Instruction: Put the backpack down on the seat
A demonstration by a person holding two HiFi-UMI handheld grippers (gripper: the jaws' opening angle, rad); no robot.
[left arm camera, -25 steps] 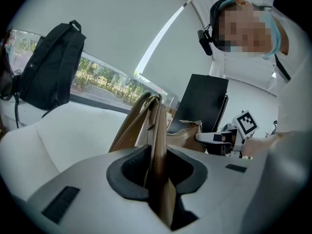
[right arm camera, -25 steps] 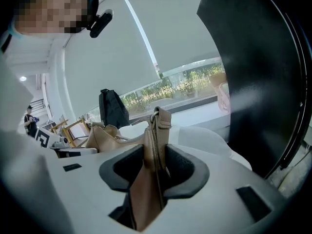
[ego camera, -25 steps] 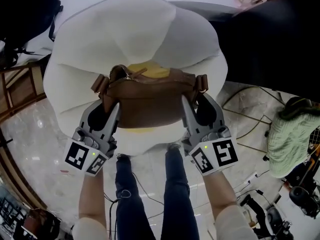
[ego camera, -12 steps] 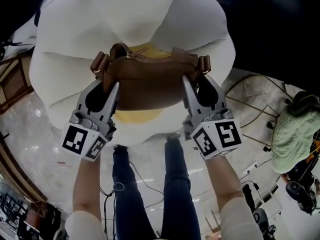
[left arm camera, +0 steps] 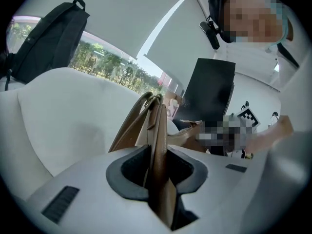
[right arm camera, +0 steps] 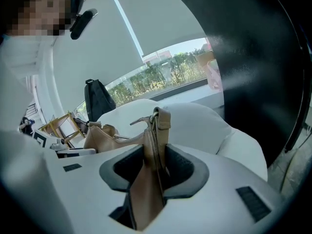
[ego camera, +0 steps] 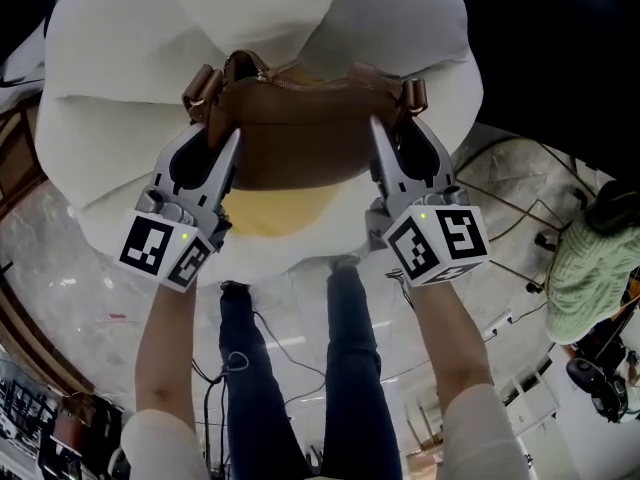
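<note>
Both claws are clamped on the brown backpack (ego camera: pixel 300 133), one at each end.

- Left claw (left arm camera: pixel 157 155): the jaws are almost together. The pads pinch the left strap (left arm camera: pixel 157 126) edge-on, and it runs up to a metal ring.
- Right claw (right arm camera: pixel 153 165): the jaws are closed on a thicker fold of the right strap (right arm camera: pixel 155 140). There is a buckle at the top of the fold, and the bag body shows beyond it to the left.

Head view only:
- The backpack hangs roughly level between the two claws. It is over the yellow cushion (ego camera: pixel 275 208) at the centre of the white petal-shaped seat (ego camera: pixel 110 138).
- I can't tell whether its base touches the cushion.
- The strap grips themselves are not readable here. Only the claw bodies show, flanking the bag.
- The person's legs (ego camera: pixel 350 368) are below the seat edge, on a marble floor (ego camera: pixel 60 268). There are cables (ego camera: pixel 500 218) and a green knit item (ego camera: pixel 590 268) to the right.

Left claw view only:
- The seat's back petal is close on the left.
- A dark panel (left arm camera: pixel 209 94) stands beyond the bag.
- The other claw's marker cube (left arm camera: pixel 248 116) is at the right.

Right claw view only:
- A wooden folding chair (right arm camera: pixel 61 126) is at far left.
- A pink object (right arm camera: pixel 213 74) is near the window.
- A big dark curved surface fills the right side.

Both claw views show a black bag (left arm camera: pixel 46 38) behind the seat and trees through the windows. The head view shows neither clearly.
</note>
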